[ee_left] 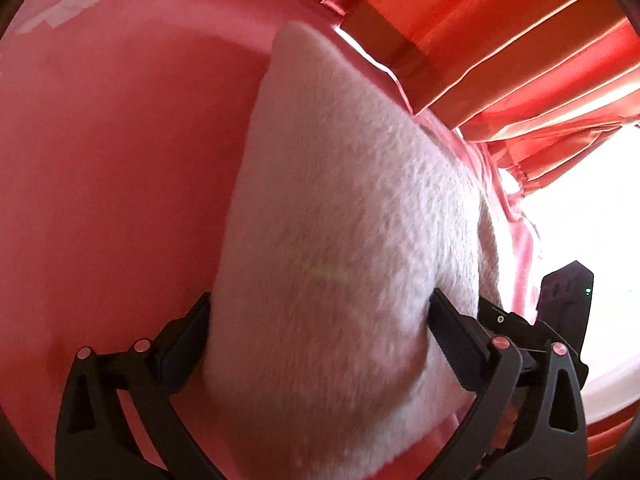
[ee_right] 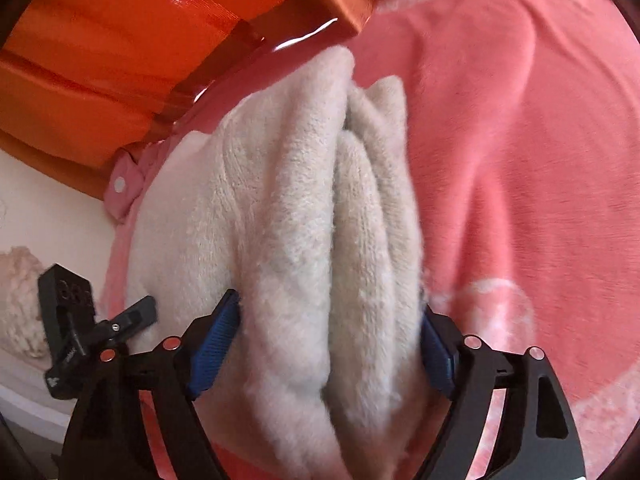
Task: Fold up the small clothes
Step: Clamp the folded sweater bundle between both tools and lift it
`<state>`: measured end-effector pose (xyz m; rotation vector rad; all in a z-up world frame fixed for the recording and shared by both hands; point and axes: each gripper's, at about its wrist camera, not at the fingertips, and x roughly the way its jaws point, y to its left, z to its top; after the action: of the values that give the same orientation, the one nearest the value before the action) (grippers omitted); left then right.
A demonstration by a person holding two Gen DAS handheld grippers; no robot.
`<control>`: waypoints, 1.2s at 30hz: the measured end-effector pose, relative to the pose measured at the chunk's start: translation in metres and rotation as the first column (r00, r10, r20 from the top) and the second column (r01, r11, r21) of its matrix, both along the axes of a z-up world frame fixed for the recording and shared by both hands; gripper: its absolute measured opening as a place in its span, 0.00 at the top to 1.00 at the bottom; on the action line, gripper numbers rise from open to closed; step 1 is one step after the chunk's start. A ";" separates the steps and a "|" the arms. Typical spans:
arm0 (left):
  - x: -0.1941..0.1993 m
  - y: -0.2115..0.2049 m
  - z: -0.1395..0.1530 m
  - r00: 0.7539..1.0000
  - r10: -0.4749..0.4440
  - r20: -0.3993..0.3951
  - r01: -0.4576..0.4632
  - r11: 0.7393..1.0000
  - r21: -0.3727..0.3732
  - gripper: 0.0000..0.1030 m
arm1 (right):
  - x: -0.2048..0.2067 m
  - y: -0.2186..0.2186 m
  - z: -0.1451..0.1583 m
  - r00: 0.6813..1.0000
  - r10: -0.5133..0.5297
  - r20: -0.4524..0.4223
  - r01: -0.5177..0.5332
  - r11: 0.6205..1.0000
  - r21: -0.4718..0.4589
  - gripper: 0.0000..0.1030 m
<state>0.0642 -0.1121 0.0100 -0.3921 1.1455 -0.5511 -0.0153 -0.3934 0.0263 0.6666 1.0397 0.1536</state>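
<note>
A cream fleecy small garment (ee_left: pixel 340 200) lies on a pink blanket (ee_left: pixel 120 160). In the right wrist view the garment (ee_right: pixel 304 200) is bunched into long soft folds. My left gripper (ee_left: pixel 320 298) stands wide open with the garment's near end filling the gap; its black fingers (ee_left: pixel 188 336) flank the cloth without squeezing it. My right gripper (ee_right: pixel 328 304) is open too, its blue pads (ee_right: pixel 216 352) either side of the folds. A black part of the other gripper (ee_left: pixel 568 292) shows at the right edge of the left wrist view, and another such part (ee_right: pixel 68 320) shows at the left of the right wrist view.
Orange curtains (ee_left: pixel 500 20) hang behind the bed edge (ee_right: pixel 120 40). The pink blanket (ee_right: pixel 520 160) carries pale patterns. A pink tab with a white snap (ee_right: pixel 120 184) sticks out by the garment. A white surface (ee_right: pixel 40 208) and a fluffy pale item (ee_right: pixel 20 300) lie at left.
</note>
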 end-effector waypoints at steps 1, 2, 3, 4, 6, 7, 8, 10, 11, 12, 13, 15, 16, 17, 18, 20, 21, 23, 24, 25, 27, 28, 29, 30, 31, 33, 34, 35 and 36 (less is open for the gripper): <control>0.001 -0.003 0.000 1.000 -0.007 0.006 0.007 1.000 0.002 0.04 | 0.000 0.000 -0.001 1.000 -0.003 0.003 0.002 1.000 0.010 0.20; 0.003 -0.006 0.000 1.000 -0.011 0.009 0.011 1.000 0.001 0.04 | 0.003 0.000 -0.001 1.000 -0.003 0.007 0.003 1.000 0.017 0.20; 0.004 -0.009 0.000 1.000 -0.014 0.009 0.014 1.000 -0.002 0.04 | 0.004 0.000 -0.001 1.000 -0.001 0.007 0.001 1.000 0.017 0.20; 0.005 -0.012 0.000 1.000 -0.014 0.008 0.014 1.000 0.002 0.04 | 0.004 0.000 -0.002 1.000 -0.001 0.006 0.001 1.000 0.015 0.20; 0.006 -0.016 0.002 1.000 -0.011 0.004 0.011 0.999 0.034 0.04 | 0.007 0.002 0.000 1.000 -0.001 0.003 0.001 1.000 0.005 0.24; 0.006 -0.018 0.004 1.000 -0.012 0.004 0.012 0.999 0.045 0.05 | 0.009 0.005 0.002 1.000 0.000 0.006 0.000 1.000 -0.001 0.31; 0.005 -0.020 0.006 1.000 -0.013 0.011 0.012 0.998 0.056 0.07 | 0.009 0.009 0.007 1.000 0.006 0.018 -0.005 1.000 -0.015 0.41; -0.002 -0.024 0.017 0.998 -0.024 0.052 0.019 0.995 0.101 0.19 | 0.004 0.014 0.017 0.999 0.008 0.036 -0.006 0.999 -0.054 0.56; -0.006 -0.024 0.021 0.997 -0.035 0.073 0.026 0.992 0.119 0.23 | 0.002 0.017 0.024 0.999 0.001 0.049 0.003 0.996 -0.085 0.61; -0.010 -0.026 0.028 0.993 -0.053 0.102 0.038 0.989 0.143 0.30 | -0.002 0.020 0.031 0.998 -0.008 0.063 0.015 0.995 -0.102 0.62; -0.014 -0.028 0.035 0.990 -0.072 0.123 0.051 0.985 0.165 0.36 | -0.004 0.021 0.036 0.997 -0.014 0.071 0.022 0.994 -0.111 0.64; -0.020 -0.030 0.046 0.985 -0.095 0.143 0.068 0.980 0.189 0.38 | -0.015 0.026 0.050 0.995 -0.027 0.096 0.040 0.990 -0.137 0.64; -0.024 -0.030 0.050 0.984 -0.101 0.148 0.071 0.978 0.196 0.38 | -0.020 0.028 0.055 0.994 -0.029 0.106 0.045 0.988 -0.149 0.65; -0.028 -0.030 0.054 0.983 -0.105 0.152 0.073 0.977 0.202 0.38 | -0.027 0.030 0.062 0.992 -0.032 0.121 0.052 0.985 -0.163 0.65; -0.033 -0.032 0.057 0.981 -0.113 0.157 0.079 0.974 0.211 0.38 | -0.032 0.031 0.065 0.991 -0.037 0.127 0.058 0.985 -0.165 0.65; -0.039 -0.034 0.061 0.980 -0.126 0.157 0.090 0.972 0.217 0.38 | -0.044 0.026 0.066 0.992 -0.055 0.111 0.071 0.986 -0.148 0.65; -0.042 -0.034 0.060 0.980 -0.133 0.148 0.098 0.971 0.219 0.38 | -0.048 0.023 0.061 0.993 -0.071 0.091 0.083 0.987 -0.135 0.65; -0.044 -0.039 0.053 0.980 -0.147 0.132 0.112 0.963 0.244 0.38 | -0.052 0.022 0.045 0.994 -0.100 0.032 0.103 0.987 -0.121 0.63; -0.046 -0.036 0.050 0.981 -0.151 0.125 0.115 0.959 0.258 0.37 | -0.052 0.022 0.040 0.994 -0.111 0.010 0.112 0.987 -0.116 0.62; -0.047 -0.035 0.045 0.981 -0.154 0.116 0.119 0.956 0.269 0.36 | -0.053 0.022 0.031 0.992 -0.128 -0.016 0.126 0.986 -0.110 0.60; -0.048 -0.031 0.039 0.983 -0.150 0.110 0.115 0.955 0.275 0.33 | -0.053 0.021 0.026 0.990 -0.139 -0.025 0.136 0.986 -0.096 0.54; -0.047 -0.030 0.037 0.984 -0.146 0.106 0.113 0.955 0.273 0.32 | -0.054 0.021 0.025 0.989 -0.146 -0.027 0.143 0.986 -0.087 0.52; -0.046 -0.030 0.037 0.985 -0.142 0.101 0.111 0.957 0.268 0.31 | -0.053 0.022 0.024 0.988 -0.153 -0.031 0.151 0.985 -0.080 0.50; -0.045 -0.028 0.034 0.986 -0.137 0.092 0.109 0.960 0.259 0.29 | -0.051 0.022 0.022 0.987 -0.155 -0.039 0.151 0.985 -0.082 0.48; -0.043 -0.027 0.032 0.987 -0.134 0.085 0.109 0.961 0.254 0.27 | -0.048 0.024 0.020 0.987 -0.153 -0.051 0.148 0.986 -0.083 0.43; -0.041 -0.026 0.028 0.988 -0.132 0.078 0.109 0.962 0.249 0.24 | -0.044 0.025 0.015 0.985 -0.152 -0.076 0.146 0.986 -0.079 0.40; -0.040 -0.025 0.027 0.988 -0.131 0.078 0.108 0.963 0.247 0.21 | -0.042 0.023 0.014 0.985 -0.154 -0.080 0.148 0.986 -0.075 0.38; -0.040 -0.025 0.025 0.989 -0.128 0.078 0.106 0.964 0.243 0.20 | -0.041 0.022 0.012 0.984 -0.158 -0.084 0.153 0.986 -0.063 0.37; -0.039 -0.024 0.022 0.989 -0.125 0.078 0.103 0.966 0.239 0.16 | -0.040 0.021 0.010 0.983 -0.162 -0.091 0.158 0.986 -0.050 0.36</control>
<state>0.0253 -0.1361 0.0322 -0.0960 1.1336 -0.5216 -0.0556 -0.3722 0.0362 0.7212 1.0723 -0.0409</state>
